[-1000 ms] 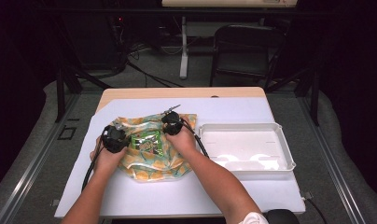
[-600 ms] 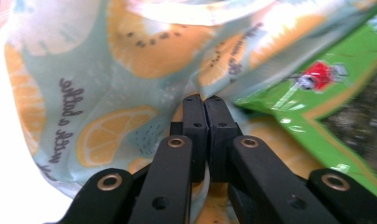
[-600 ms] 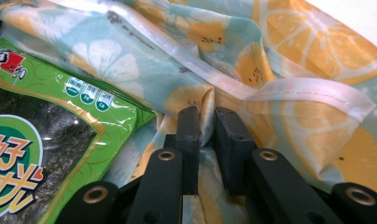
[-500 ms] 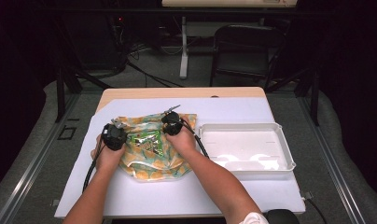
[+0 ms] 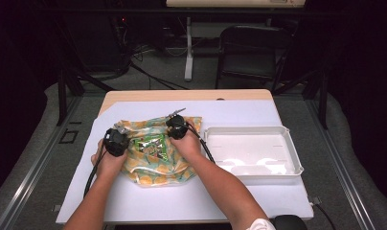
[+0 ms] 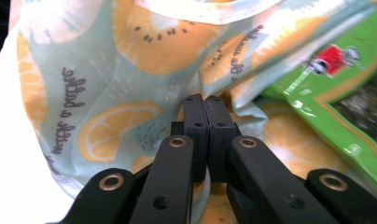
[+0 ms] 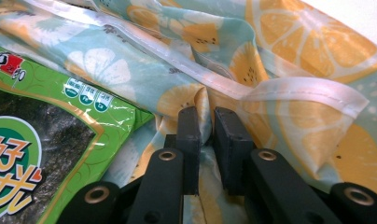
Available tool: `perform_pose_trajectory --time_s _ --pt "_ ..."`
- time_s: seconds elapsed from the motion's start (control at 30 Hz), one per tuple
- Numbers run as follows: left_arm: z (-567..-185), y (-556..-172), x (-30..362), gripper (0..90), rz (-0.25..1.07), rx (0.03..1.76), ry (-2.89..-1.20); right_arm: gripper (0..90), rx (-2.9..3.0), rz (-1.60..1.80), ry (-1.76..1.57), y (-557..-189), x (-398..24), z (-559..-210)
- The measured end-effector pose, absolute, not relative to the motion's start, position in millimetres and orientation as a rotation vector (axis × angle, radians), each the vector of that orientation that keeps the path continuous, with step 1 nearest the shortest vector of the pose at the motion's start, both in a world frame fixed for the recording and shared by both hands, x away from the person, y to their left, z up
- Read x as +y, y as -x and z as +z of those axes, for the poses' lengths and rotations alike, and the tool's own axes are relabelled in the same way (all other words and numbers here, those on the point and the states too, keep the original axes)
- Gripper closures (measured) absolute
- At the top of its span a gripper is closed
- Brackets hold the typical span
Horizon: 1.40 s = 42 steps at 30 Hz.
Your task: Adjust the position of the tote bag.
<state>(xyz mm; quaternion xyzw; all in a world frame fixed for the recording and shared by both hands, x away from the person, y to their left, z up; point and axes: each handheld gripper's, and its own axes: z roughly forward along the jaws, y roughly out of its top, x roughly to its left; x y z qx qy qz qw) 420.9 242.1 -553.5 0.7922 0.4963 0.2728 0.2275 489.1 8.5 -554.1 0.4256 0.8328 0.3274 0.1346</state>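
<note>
I have the citrus-print bag [image 5: 155,160] lying on the white sheet [image 5: 86,191] at the left half of the table [image 5: 191,95], with the green snack packet [image 5: 151,145] resting in its opening between my two tools. The left gripper [image 6: 205,100] has just been closing: its jaws now stand pressed together, apparently on a fold of the bag's fabric, though I cannot quite see cloth between the pads. The right gripper [image 7: 205,116] pinches a bunched pleat of the same fabric just below the hemmed rim, its jaws a little apart with cloth between them. Against the picture a second back, nothing else on the table has shifted. I judge this means both sides of the bag's mouth are now held, so I could spread it or draw it over the packet. The white tray [image 5: 251,153] sits just to the right, apart from the bag. The bag bears grey handwritten-style lettering I cannot make out; the packet shows a red logo, three small round badges and large Chinese characters, one reading 好
</note>
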Motion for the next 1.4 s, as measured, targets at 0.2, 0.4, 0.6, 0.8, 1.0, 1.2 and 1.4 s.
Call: perform_pose_trajectory --time_s 0.2,0.4,0.6,0.8,1.0,1.2,1.4 --pt "-543.5 -410.1 246.9 90.0 0.718 1.328 -2.15 80.4 2.41 0.953 -1.234 -488.9 8.4 -554.5" --pt "-548.9 -409.0 248.1 90.0 0.69 1.329 -2.203 80.5 2.408 0.957 -1.228 -489.0 8.3 -554.8" --pt "-554.9 -412.4 246.2 90.0 0.734 1.337 -2.229 80.9 2.412 0.956 -1.228 -488.6 7.8 -554.7" --pt "-555.9 -415.3 249.4 90.0 0.747 1.376 -2.198 81.9 2.411 0.968 -1.236 -489.0 6.7 -555.0" --pt "-556.3 -414.9 249.8 90.0 0.745 1.378 -2.194 82.1 2.408 0.971 -1.229 -489.1 6.5 -555.4" --pt "-556.7 -413.8 251.3 89.5 0.732 1.385 -2.169 81.2 2.416 0.958 -1.228 -488.6 6.2 -554.7" --pt "-554.1 -413.1 251.5 80.6 0.697 1.39 -2.132 80.9 2.401 0.964 -1.227 -487.6 7.8 -555.5"
